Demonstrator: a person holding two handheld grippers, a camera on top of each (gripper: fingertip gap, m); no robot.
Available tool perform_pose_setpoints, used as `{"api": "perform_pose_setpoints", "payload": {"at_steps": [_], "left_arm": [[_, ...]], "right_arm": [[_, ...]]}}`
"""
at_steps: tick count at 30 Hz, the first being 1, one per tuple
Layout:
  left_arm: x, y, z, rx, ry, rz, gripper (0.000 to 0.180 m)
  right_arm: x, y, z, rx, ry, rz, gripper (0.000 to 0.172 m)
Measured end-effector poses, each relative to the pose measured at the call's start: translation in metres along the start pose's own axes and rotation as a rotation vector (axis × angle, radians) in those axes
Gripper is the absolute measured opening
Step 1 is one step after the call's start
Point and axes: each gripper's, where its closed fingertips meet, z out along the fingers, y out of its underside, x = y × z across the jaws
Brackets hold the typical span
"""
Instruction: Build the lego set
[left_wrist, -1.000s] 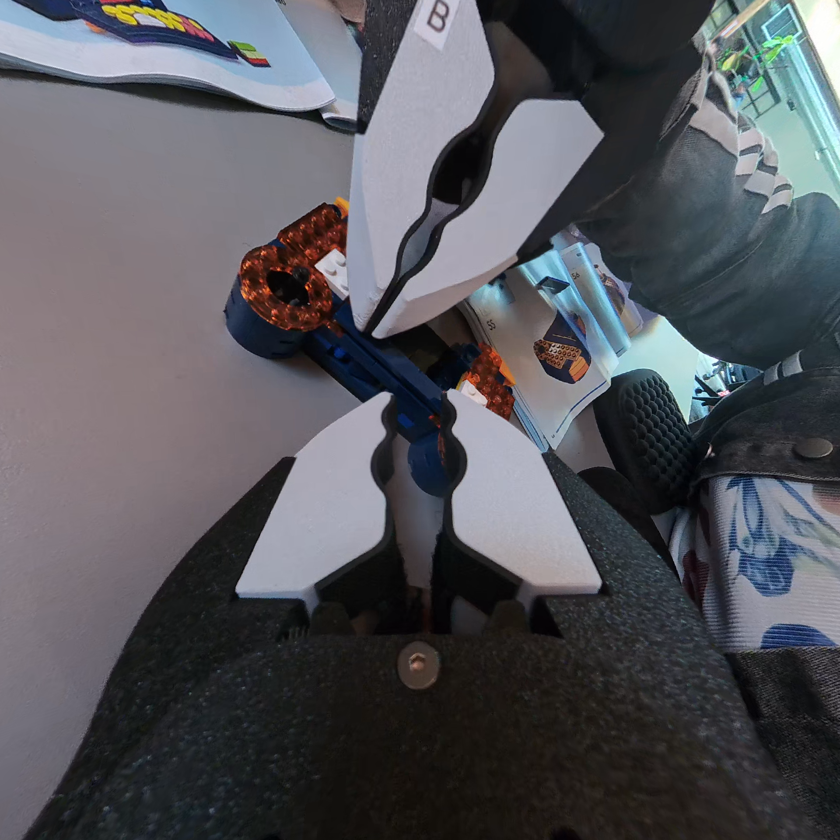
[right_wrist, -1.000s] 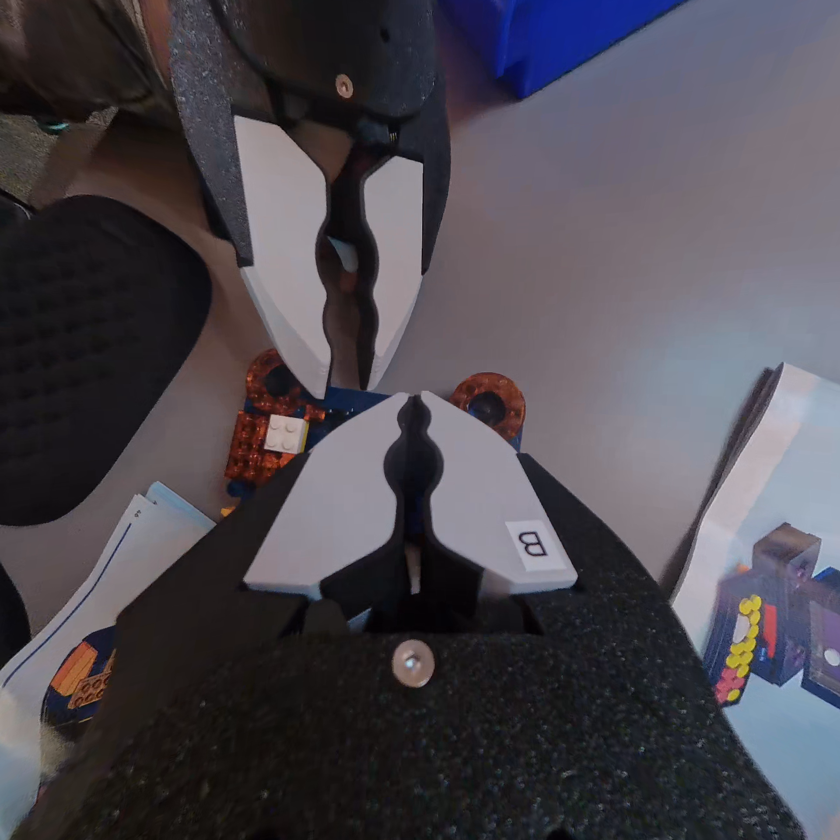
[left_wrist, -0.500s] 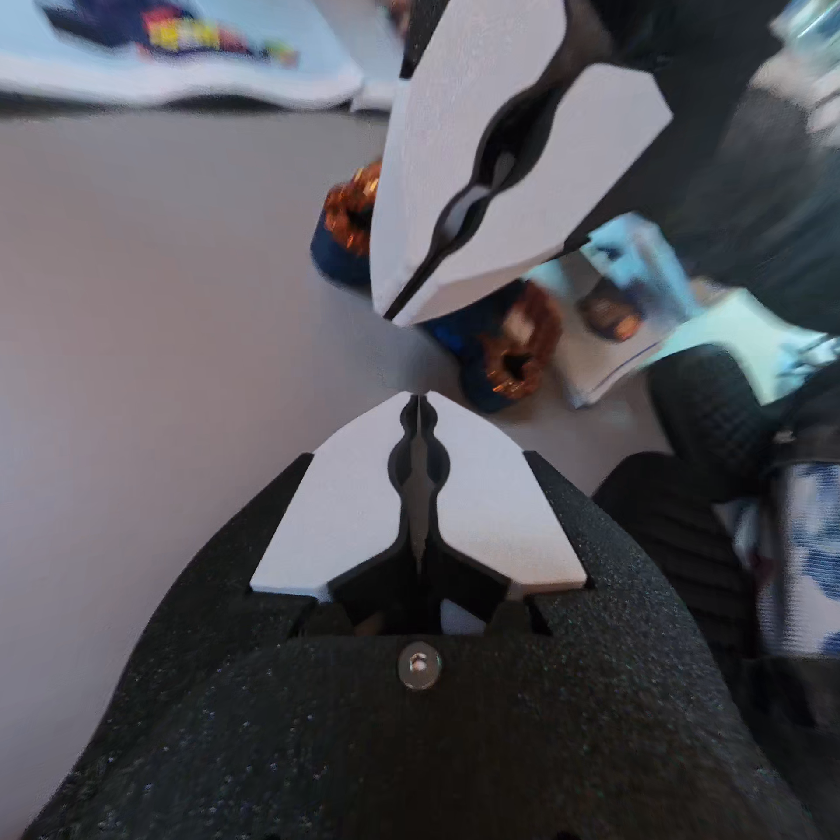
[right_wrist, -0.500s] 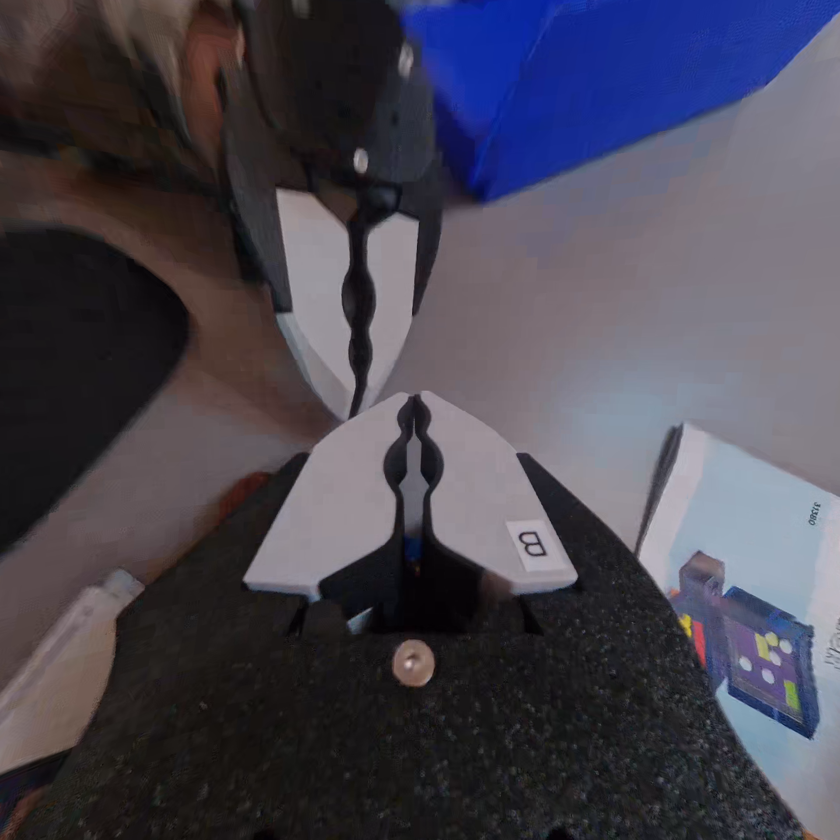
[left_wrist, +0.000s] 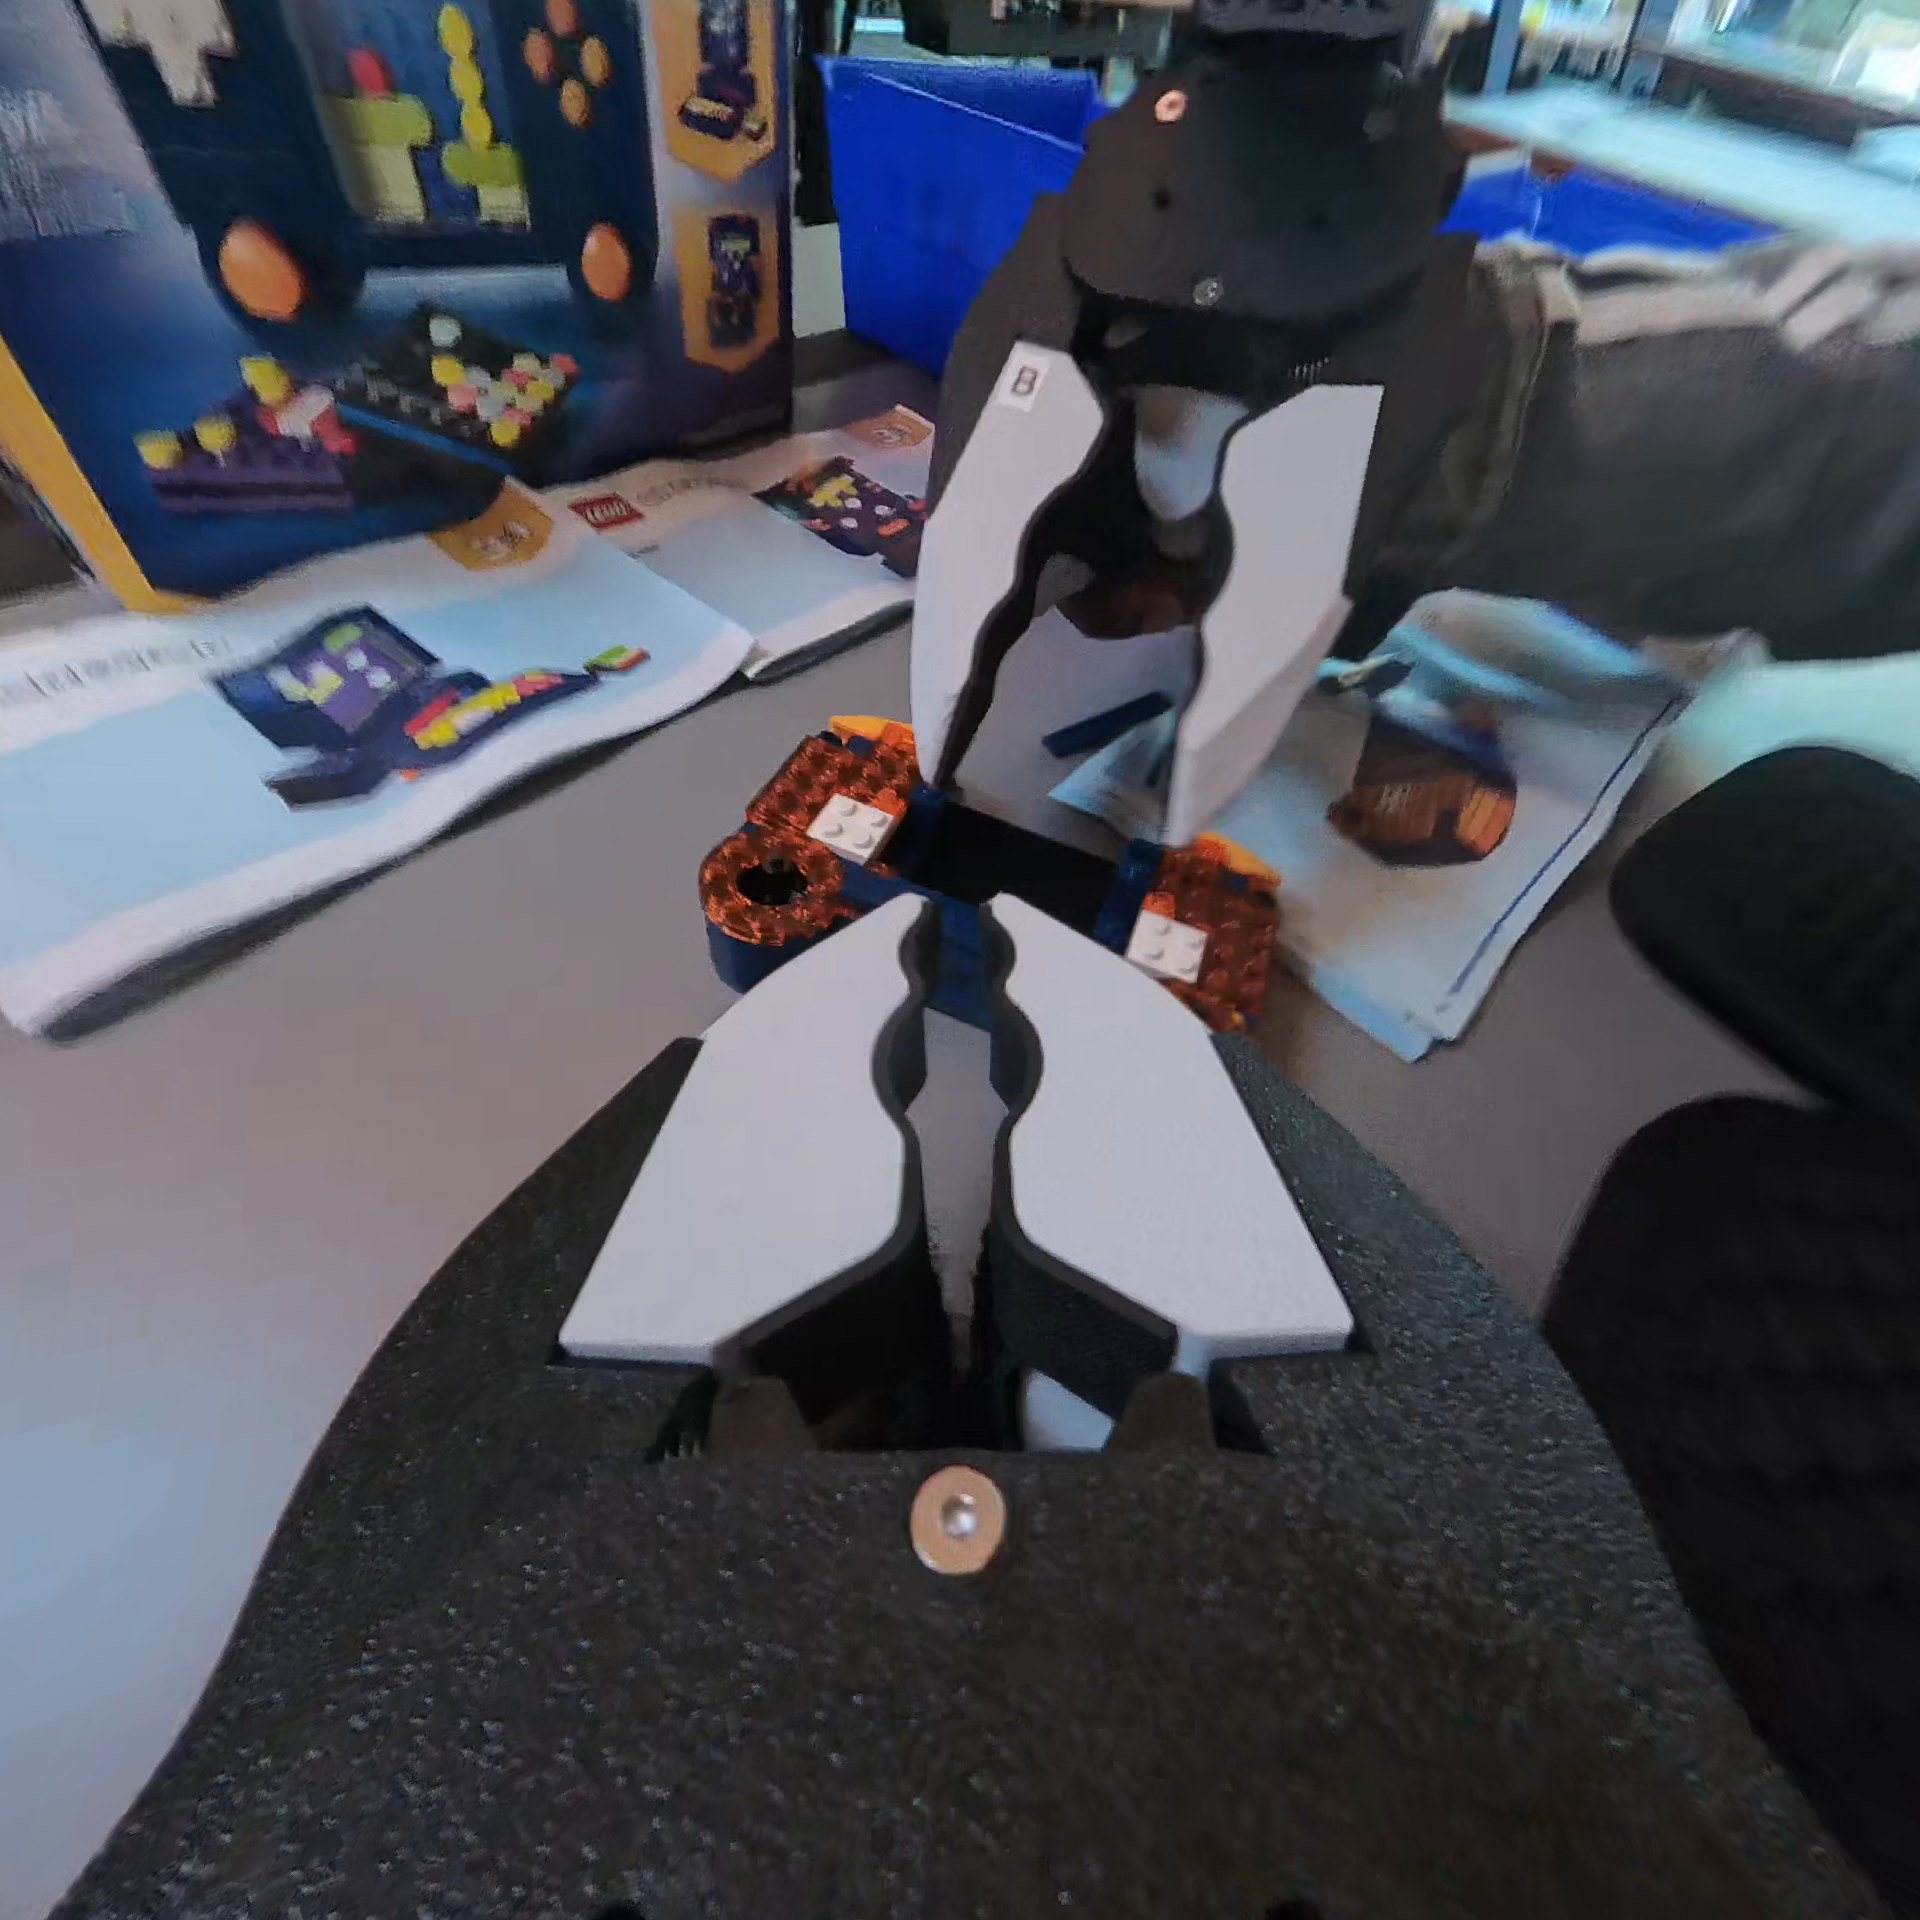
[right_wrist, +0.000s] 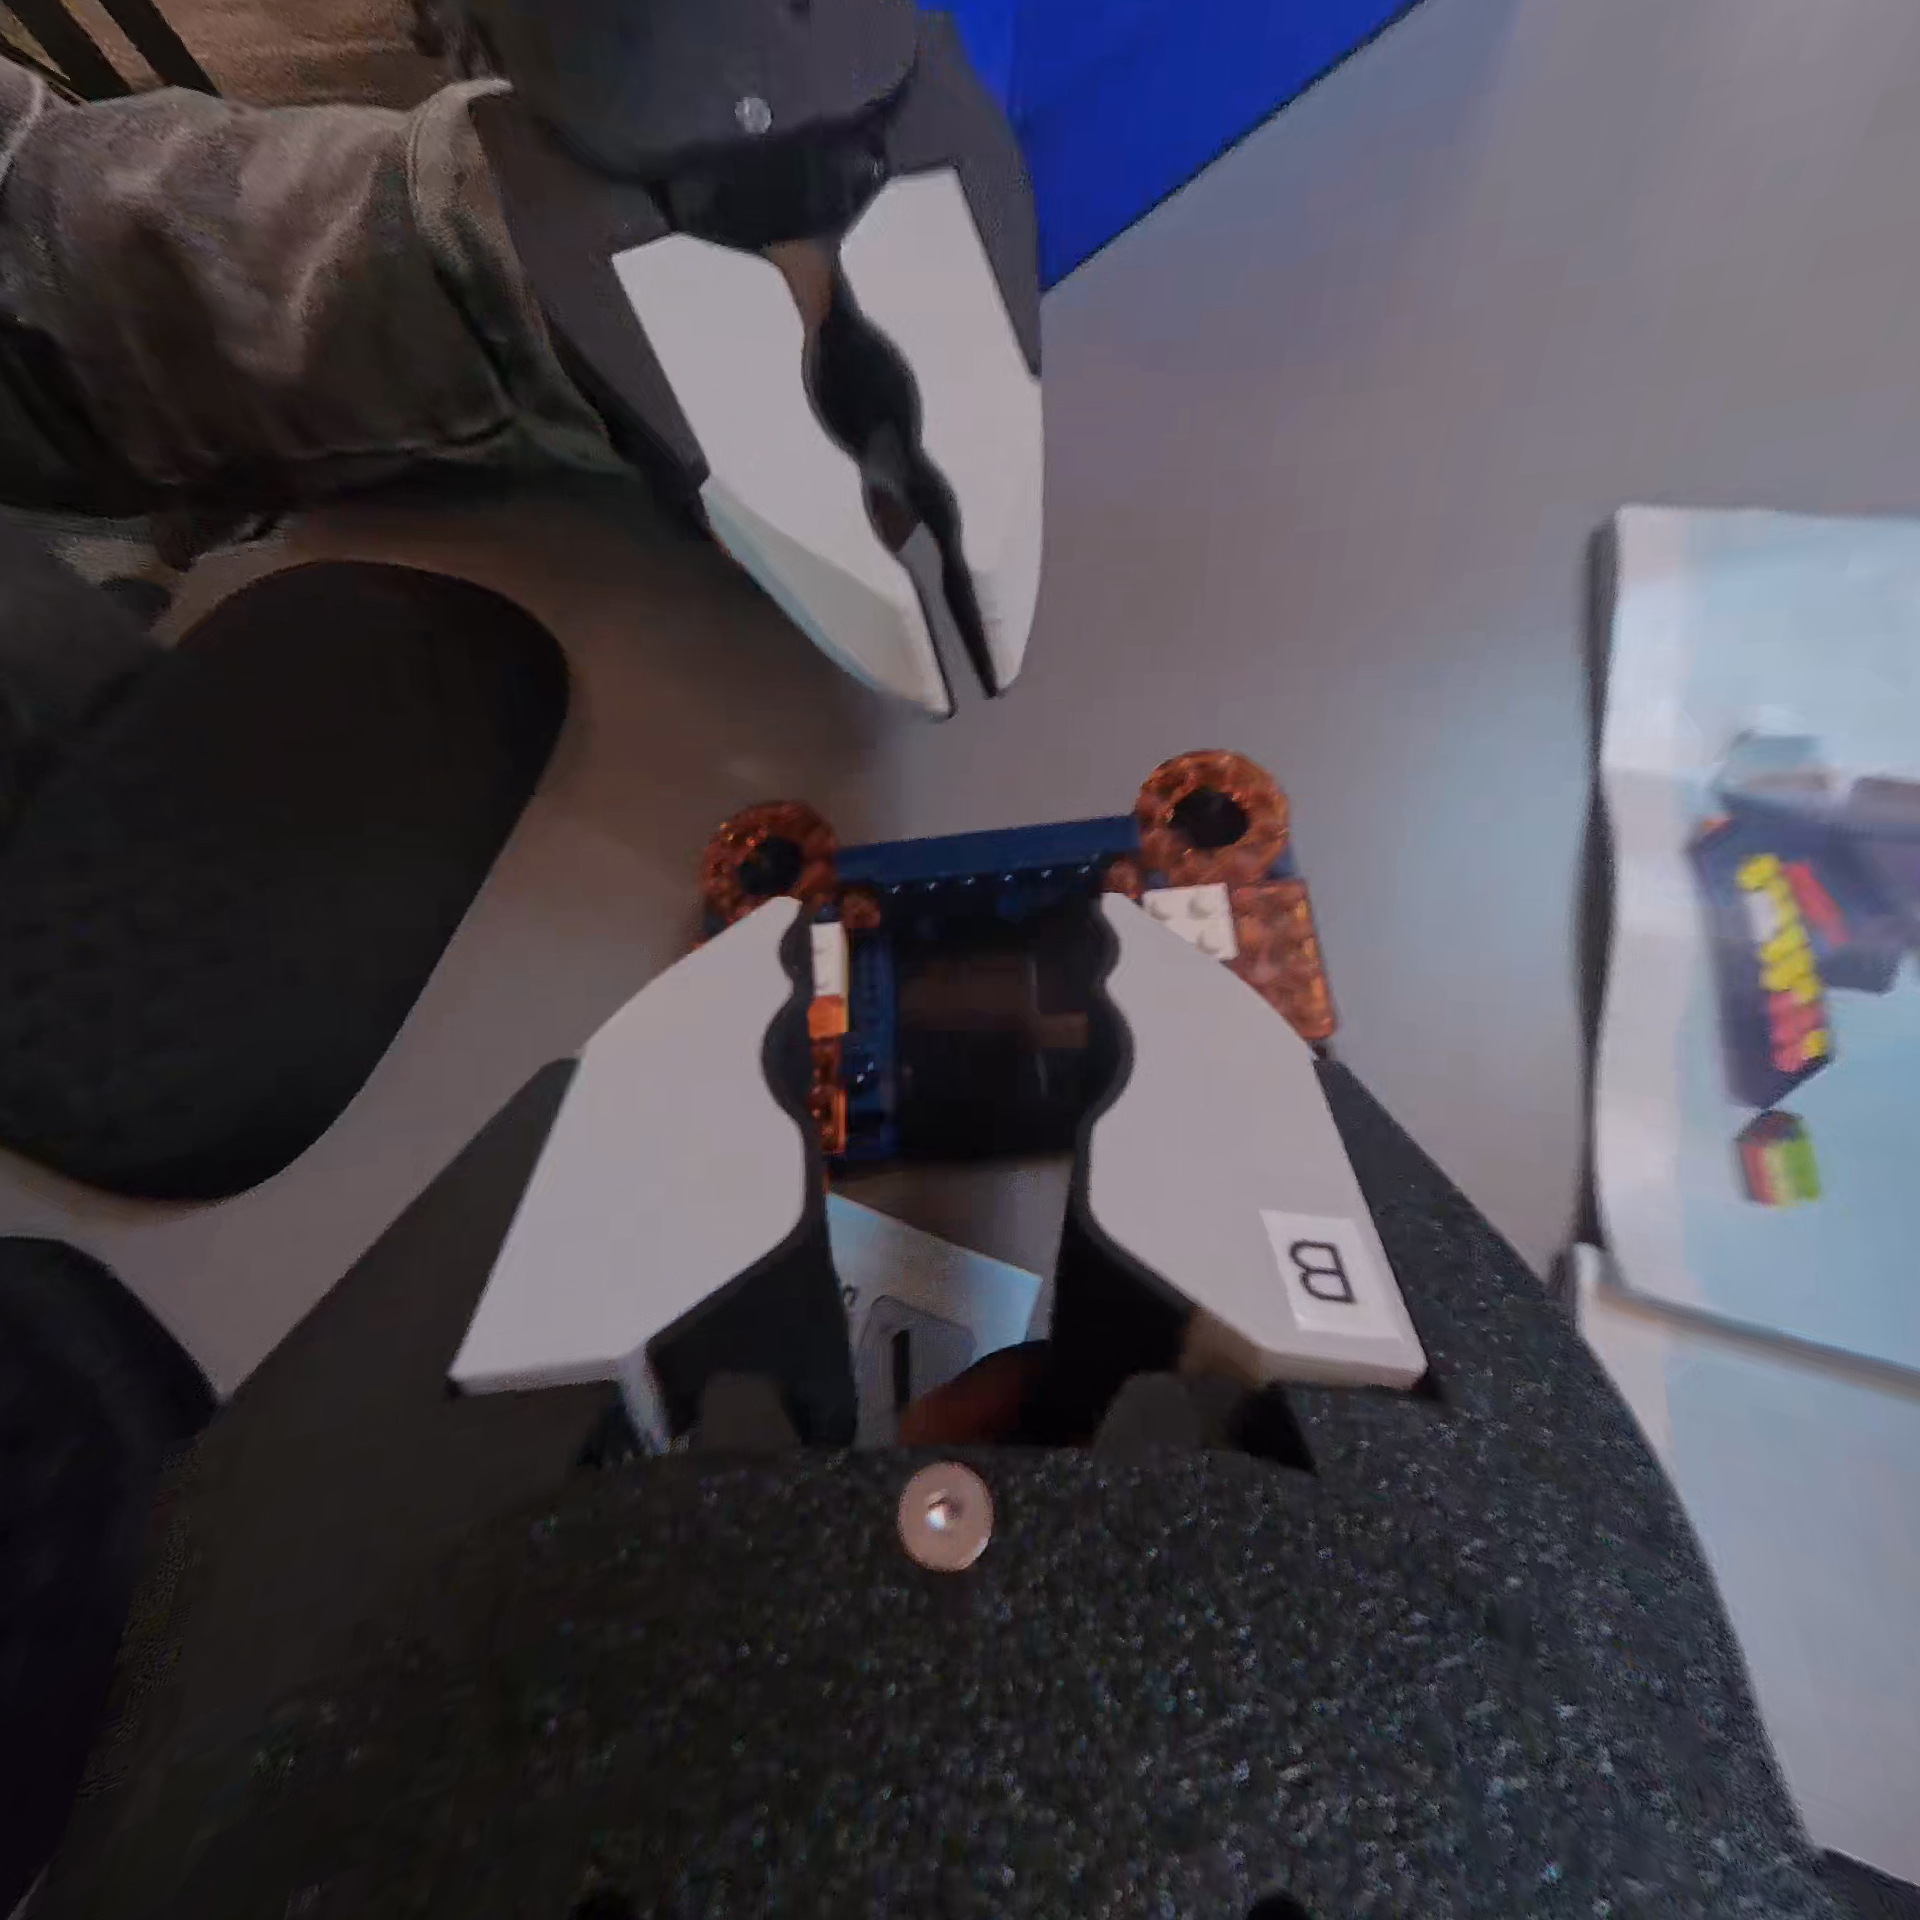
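So there's a small brick build (right_wrist: 1023, 966) sitting flat on the grey surface (right_wrist: 1403, 520): dark blue frame, sparkly orange ring pieces at two corners, a couple of white bricks on the orange side bits. The right gripper (right_wrist: 951, 925) is right over it with its fingers spread wide, nothing pinched, and the dark middle of the build shows in the gap between them. The left gripper (left_wrist: 958, 912) comes at it from the opposite side, fingers nearly pressed together with just a thin slit, tips up off the surface and just short of the build's blue edge, holding nothing.

Stuff crowding around: an open instruction booklet (left_wrist: 1455, 831) tucked right next to the build, more booklets (left_wrist: 343, 707) spread out farther off, the set's big box (left_wrist: 395, 260) standing behind them, a blue bin (left_wrist: 935, 197), and a black mesh chair part (right_wrist: 239, 862) close by on one side. A grey sleeve (right_wrist: 260, 291) shows behind the left gripper.
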Motion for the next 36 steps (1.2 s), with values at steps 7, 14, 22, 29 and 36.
{"api": "perform_pose_setpoints", "payload": {"at_steps": [7,14,22,29,36], "left_arm": [[-0.010,-0.004,0.020,-0.028,-0.068,0.228,0.000],[-0.012,0.010,0.032,-0.149,-0.073,0.207,0.000],[-0.012,0.013,0.031,-0.161,-0.044,0.137,0.000],[-0.012,0.014,0.032,-0.164,-0.048,0.146,0.000],[-0.006,0.012,0.030,-0.149,-0.006,0.134,0.000]], "right_arm": [[0.001,0.001,0.002,0.191,0.002,0.044,0.046],[0.018,0.001,-0.007,0.263,0.110,0.031,0.012],[0.021,-0.001,-0.015,0.319,0.119,0.063,0.000],[0.018,0.002,-0.011,0.292,0.110,0.038,0.000],[0.011,-0.014,-0.028,0.437,0.093,-0.023,0.000]]}}
